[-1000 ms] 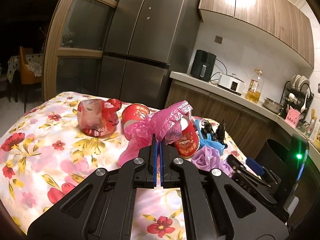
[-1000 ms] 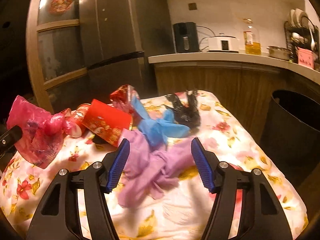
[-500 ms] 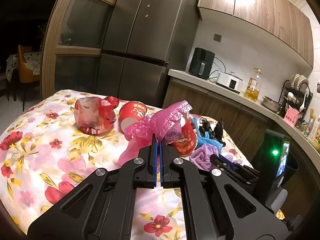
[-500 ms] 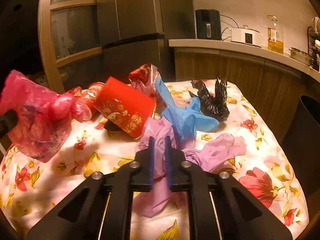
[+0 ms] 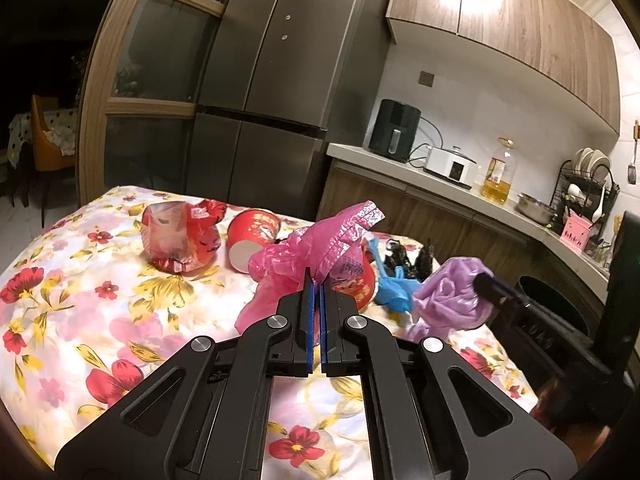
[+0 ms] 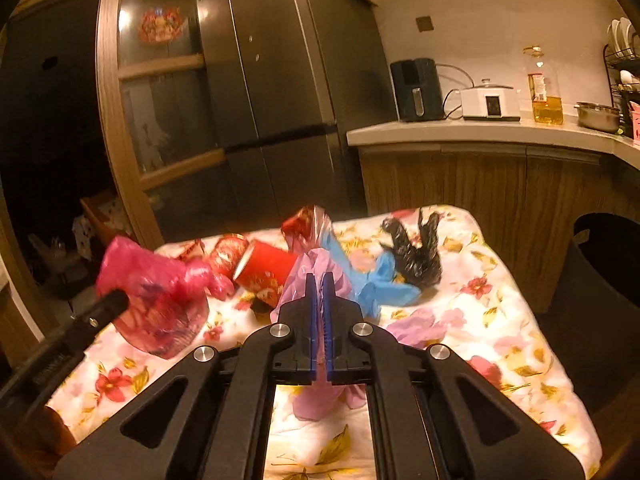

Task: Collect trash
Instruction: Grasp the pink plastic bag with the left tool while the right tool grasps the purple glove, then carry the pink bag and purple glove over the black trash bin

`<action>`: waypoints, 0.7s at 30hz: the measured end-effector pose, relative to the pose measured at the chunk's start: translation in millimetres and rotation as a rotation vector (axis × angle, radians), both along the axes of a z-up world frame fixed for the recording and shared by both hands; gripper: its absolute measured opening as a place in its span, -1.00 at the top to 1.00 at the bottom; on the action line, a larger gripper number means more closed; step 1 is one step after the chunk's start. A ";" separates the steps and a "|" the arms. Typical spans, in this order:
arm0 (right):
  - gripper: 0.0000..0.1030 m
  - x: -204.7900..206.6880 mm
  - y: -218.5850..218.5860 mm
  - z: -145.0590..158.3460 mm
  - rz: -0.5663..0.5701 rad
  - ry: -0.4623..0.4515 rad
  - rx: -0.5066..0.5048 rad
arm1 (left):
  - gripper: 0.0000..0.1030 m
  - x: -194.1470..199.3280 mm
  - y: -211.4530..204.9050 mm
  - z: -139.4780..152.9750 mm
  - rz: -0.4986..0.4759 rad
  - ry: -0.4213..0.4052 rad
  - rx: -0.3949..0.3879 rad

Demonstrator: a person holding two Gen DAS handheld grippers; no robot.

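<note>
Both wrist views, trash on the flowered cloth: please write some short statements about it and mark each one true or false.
1. The left gripper is shut on the pink plastic bag. True.
2. The right gripper holds the blue bag. False: it is shut on the purple plastic bag; the blue one lies on the cloth.
3. The black bag lies on the flowered cloth. True.
4. The red paper cup stands upright. False: it lies on its side.

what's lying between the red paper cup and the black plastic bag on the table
In the right wrist view, a crumpled blue plastic bag lies between the red paper cup and the black plastic bag, touching the black one.
</note>
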State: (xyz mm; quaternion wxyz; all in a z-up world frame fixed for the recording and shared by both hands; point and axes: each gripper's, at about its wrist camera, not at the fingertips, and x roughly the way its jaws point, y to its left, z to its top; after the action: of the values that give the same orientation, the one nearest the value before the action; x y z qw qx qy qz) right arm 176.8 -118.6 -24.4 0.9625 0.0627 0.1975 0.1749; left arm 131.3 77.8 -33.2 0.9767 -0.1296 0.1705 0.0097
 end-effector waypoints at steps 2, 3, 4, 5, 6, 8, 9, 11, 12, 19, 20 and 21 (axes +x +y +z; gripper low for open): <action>0.93 -4.5 -6.6 4.9 -0.004 -0.010 0.012 | 0.98 -1.6 -4.7 1.8 -0.007 -0.003 0.002; 0.93 -5.7 -10.3 6.5 -0.001 -0.008 0.021 | 0.98 -2.5 -7.3 2.7 -0.013 -0.005 0.003; 0.93 -7.6 -14.5 8.5 -0.004 -0.006 0.029 | 0.98 -3.2 -9.6 3.3 -0.017 -0.006 0.004; 0.93 -8.7 -17.3 10.0 -0.009 -0.009 0.032 | 0.98 -3.7 -12.2 4.2 -0.021 -0.007 0.006; 0.93 -11.2 -20.9 12.1 -0.014 -0.016 0.032 | 0.98 -4.8 -15.2 5.4 -0.027 -0.008 0.006; 0.93 -15.5 -27.1 15.5 -0.023 -0.025 0.033 | 0.98 -6.5 -22.1 7.9 -0.039 -0.012 0.012; 0.93 -18.9 -30.3 17.0 -0.028 -0.030 0.034 | 0.98 -6.6 -25.7 9.1 -0.044 -0.013 0.014; 0.93 -24.0 -37.9 19.8 -0.041 -0.040 0.033 | 0.98 -6.8 -32.4 10.7 -0.056 -0.016 0.014; 0.94 -26.1 -41.9 20.7 -0.050 -0.043 0.033 | 0.98 -6.6 -37.4 11.6 -0.067 -0.016 0.013; 0.94 -34.2 -76.3 25.4 -0.116 -0.058 0.042 | 0.98 -1.2 -76.3 16.8 -0.144 -0.021 0.030; 0.94 -34.2 -81.1 25.7 -0.124 -0.059 0.042 | 0.98 0.8 -83.7 18.0 -0.160 -0.022 0.032; 0.94 -34.5 -87.2 26.2 -0.135 -0.061 0.042 | 0.98 2.3 -89.5 19.1 -0.171 -0.023 0.033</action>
State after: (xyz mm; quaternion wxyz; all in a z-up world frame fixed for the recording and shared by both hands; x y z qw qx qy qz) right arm 142.3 -205.8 1.8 0.9761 0.0908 0.1597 0.1157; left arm 133.6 -11.7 -14.1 0.9779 -0.0988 0.1694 -0.0723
